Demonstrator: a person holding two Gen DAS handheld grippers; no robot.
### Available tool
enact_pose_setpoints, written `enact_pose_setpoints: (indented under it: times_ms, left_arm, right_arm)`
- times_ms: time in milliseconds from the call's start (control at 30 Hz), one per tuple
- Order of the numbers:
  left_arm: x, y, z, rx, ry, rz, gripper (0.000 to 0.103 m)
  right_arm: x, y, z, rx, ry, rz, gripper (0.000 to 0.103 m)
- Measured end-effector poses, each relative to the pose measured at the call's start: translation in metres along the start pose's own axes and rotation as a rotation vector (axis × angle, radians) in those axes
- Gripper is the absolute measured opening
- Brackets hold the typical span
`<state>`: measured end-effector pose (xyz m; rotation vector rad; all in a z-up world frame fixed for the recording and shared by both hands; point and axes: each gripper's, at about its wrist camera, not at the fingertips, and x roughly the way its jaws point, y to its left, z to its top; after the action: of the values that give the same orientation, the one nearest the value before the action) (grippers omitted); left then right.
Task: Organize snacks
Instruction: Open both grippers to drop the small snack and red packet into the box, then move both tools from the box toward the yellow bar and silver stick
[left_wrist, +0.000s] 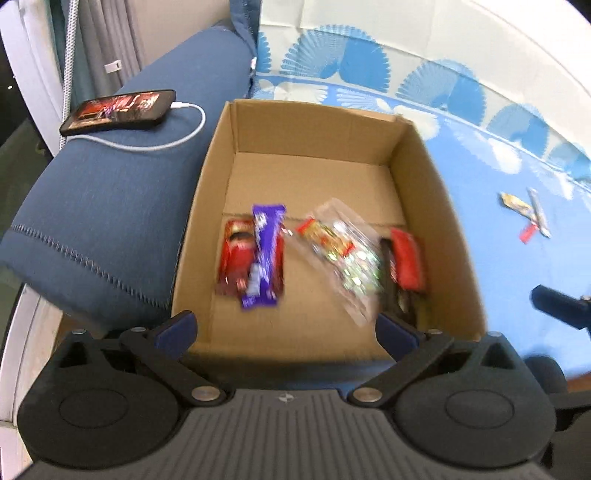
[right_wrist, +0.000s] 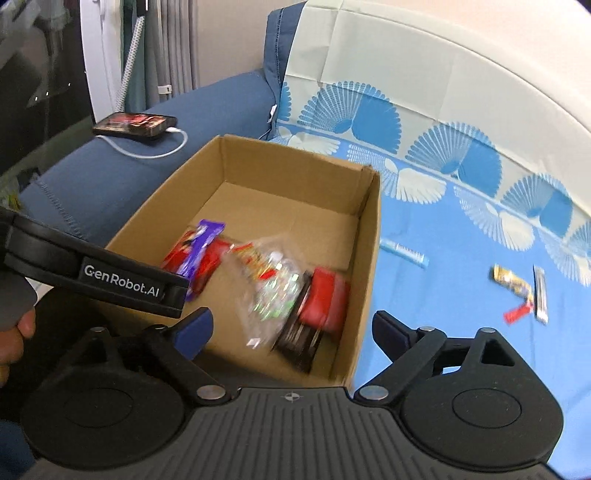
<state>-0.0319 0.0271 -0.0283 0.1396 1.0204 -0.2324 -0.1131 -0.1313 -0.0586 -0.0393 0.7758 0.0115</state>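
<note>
A blue sofa armrest (left_wrist: 122, 192) ran along the left side, with a dark phone (left_wrist: 118, 110) lying flat upon it, screen lit and facing up. A white charging cable (left_wrist: 177, 138) was plugged into the phone's right end and looped across the upholstery. A blue-and-white fan-patterned sheet (left_wrist: 480, 206) covered the seat and backrest. Grey curtains (right_wrist: 173, 44) hung behind the armrest.
</note>
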Motion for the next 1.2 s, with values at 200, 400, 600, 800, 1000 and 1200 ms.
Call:
enact_pose_setpoints:
  times_ms: [200,400,600,800,1000,1200]
  left_arm:
    - [-0.028,-0.006,-0.026,0.031,-0.037,0.001,0.103]
    - [-0.055,-0.005,-0.039,0.017,-0.09,0.016,0.103]
    - [-0.076,-0.002,-0.051,0.011,-0.128,0.023,0.103]
    - [-0.086,-0.002,-0.059,0.01,-0.142,0.019,0.103]
    - [-0.088,-0.002,-0.061,0.012,-0.143,0.019,0.103]
    - [-0.084,-0.001,-0.06,0.015,-0.128,0.022,0.103]
  right_arm:
    - [-0.035,0.004,-0.023,0.031,-0.024,-0.007,0.095]
    - [-0.066,0.01,-0.032,0.032,-0.107,-0.016,0.096]
    - [-0.086,0.015,-0.04,0.025,-0.152,-0.018,0.098]
    - [-0.094,0.017,-0.046,0.028,-0.16,-0.015,0.098]
    - [-0.095,0.018,-0.048,0.03,-0.161,-0.017,0.098]
    - [-0.092,0.018,-0.048,0.033,-0.146,-0.011,0.098]
